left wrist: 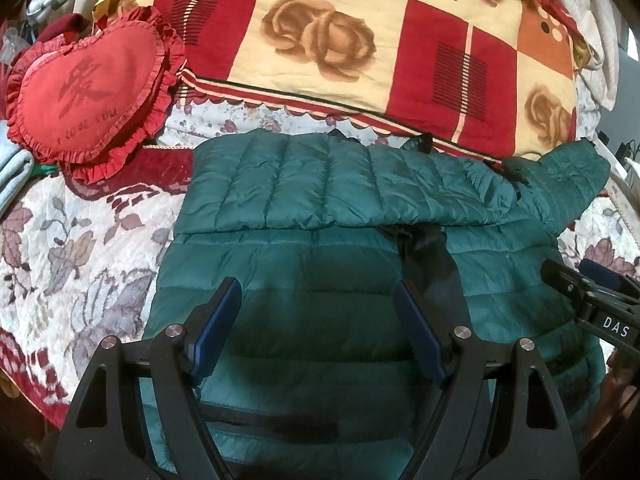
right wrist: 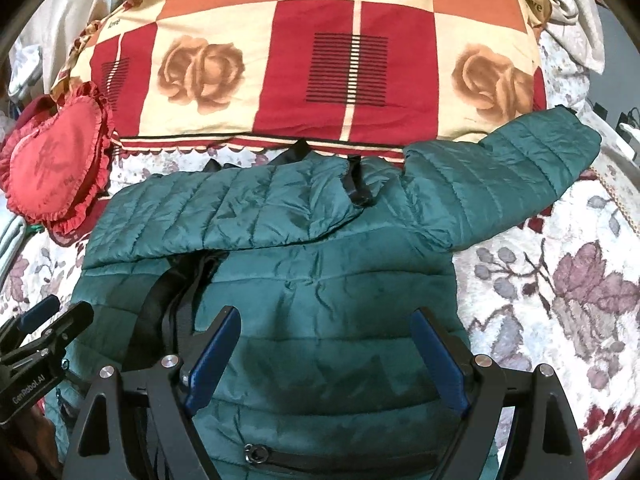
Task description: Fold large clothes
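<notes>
A teal quilted puffer jacket lies flat on the bed, also in the right wrist view. Its left sleeve is folded across the chest. Its right sleeve stretches out to the right, unfolded. The black zipper opening runs down the front. My left gripper is open and empty, hovering above the jacket's lower body. My right gripper is open and empty, above the jacket's lower right part. Each gripper shows at the edge of the other's view, the right one and the left one.
A red, cream and orange rose-pattern quilt lies folded behind the jacket. A red heart-shaped frilled pillow sits at the left. The bed has a floral cover. Light cloth lies at the far left.
</notes>
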The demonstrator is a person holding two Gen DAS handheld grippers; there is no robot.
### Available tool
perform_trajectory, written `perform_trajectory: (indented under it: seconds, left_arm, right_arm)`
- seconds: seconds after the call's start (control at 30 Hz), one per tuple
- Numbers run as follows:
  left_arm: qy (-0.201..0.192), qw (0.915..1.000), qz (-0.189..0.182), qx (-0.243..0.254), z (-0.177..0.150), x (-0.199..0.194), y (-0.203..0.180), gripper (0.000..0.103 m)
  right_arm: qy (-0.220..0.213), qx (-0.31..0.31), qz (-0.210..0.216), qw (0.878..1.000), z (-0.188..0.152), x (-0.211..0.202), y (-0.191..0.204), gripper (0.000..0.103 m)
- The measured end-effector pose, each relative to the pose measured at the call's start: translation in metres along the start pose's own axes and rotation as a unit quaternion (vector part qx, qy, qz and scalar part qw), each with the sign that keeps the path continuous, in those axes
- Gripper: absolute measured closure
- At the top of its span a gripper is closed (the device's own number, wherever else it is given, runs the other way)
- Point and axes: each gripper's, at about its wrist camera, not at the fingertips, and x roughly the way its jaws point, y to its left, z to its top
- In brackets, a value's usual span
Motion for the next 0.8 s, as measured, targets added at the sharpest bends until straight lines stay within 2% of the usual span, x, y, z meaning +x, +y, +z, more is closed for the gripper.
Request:
perform_trajectory:
  seconds: [0.8]
  left_arm:
    - [0.009, 0.9999, 0.0, -0.01, 0.003, 0.016, 0.0, 0.024]
  right_arm:
    - [0.005, 0.001, -0.021, 1.0, 0.016, 0.011, -0.02, 0.018]
